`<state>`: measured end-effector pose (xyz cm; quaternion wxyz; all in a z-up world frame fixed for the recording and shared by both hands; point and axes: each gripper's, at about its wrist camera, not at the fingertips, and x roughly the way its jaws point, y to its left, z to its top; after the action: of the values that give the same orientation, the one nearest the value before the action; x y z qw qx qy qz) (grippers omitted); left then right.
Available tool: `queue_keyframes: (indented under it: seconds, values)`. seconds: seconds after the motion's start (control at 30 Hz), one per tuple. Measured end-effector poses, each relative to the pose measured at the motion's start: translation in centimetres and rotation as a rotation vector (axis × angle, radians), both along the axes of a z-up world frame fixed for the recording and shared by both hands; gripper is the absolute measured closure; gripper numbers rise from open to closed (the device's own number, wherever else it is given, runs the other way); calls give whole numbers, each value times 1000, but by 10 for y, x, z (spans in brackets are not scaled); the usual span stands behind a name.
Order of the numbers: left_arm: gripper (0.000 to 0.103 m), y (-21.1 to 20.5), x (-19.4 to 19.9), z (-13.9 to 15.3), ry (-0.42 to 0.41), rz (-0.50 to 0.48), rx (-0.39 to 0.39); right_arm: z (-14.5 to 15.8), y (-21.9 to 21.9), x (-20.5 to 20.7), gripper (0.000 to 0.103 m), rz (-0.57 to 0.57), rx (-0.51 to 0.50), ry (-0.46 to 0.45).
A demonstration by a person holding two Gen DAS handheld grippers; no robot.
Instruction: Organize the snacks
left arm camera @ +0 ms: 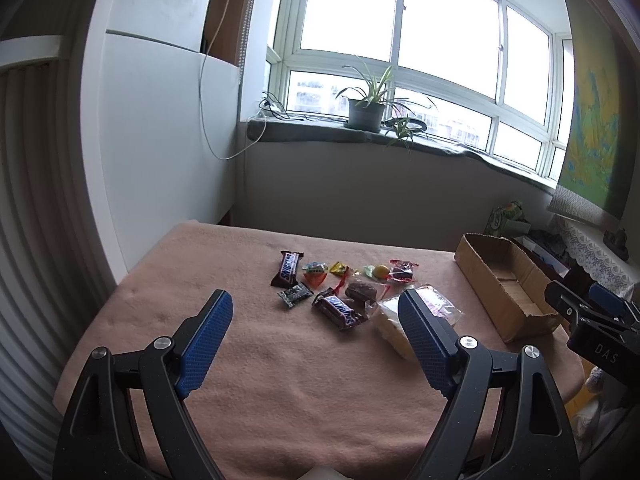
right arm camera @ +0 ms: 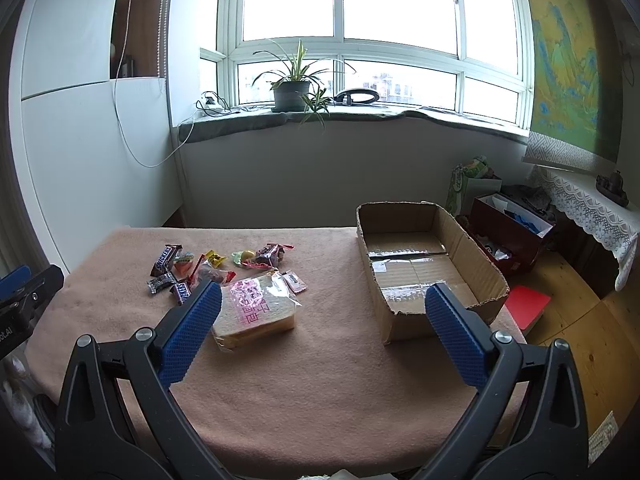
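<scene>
Several snacks lie in a loose cluster on the pink cloth table [left arm camera: 280, 360]: two Snickers bars [left arm camera: 289, 268] [left arm camera: 340, 311], small wrapped candies [left arm camera: 338, 269] and a bagged sandwich [right arm camera: 256, 312]. An open, empty cardboard box [right arm camera: 424, 268] sits at the table's right side. My left gripper [left arm camera: 316, 316] is open and empty, above the table just short of the cluster. My right gripper [right arm camera: 322, 308] is open and empty, between the sandwich and the box. The right gripper also shows at the right edge of the left wrist view [left arm camera: 592, 312].
A windowsill with a potted plant [right arm camera: 292, 88] runs behind the table. A white cabinet [left arm camera: 160, 140] stands at the left. Bags and a dark red box [right arm camera: 508, 236] sit on the wooden floor at the right, beside a red book [right arm camera: 528, 304].
</scene>
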<state>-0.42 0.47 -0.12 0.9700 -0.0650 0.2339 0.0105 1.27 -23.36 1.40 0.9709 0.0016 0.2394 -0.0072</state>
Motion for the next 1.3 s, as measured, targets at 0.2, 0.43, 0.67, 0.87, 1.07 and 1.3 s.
queue_keyframes:
  seconds: [0.2,0.43,0.67,0.87,1.07,1.3]
  values:
    - [18,0,0,-1,3,0,-5,-2,1,0,0,0,-1,1]
    - [18,1,3,-2,8,-5,-12,-7,2,1,0,2,-2,4]
    - [18,2,7,-5,21,-5,-16,-16,3,6,0,3,-1,23]
    - [18,5,15,-12,43,-17,-30,-22,0,14,0,25,16,51]
    - [18,6,27,-26,87,-42,-63,-38,-1,29,0,107,94,99]
    - [19,3,44,-44,138,-95,-119,-56,12,61,0,188,122,171]
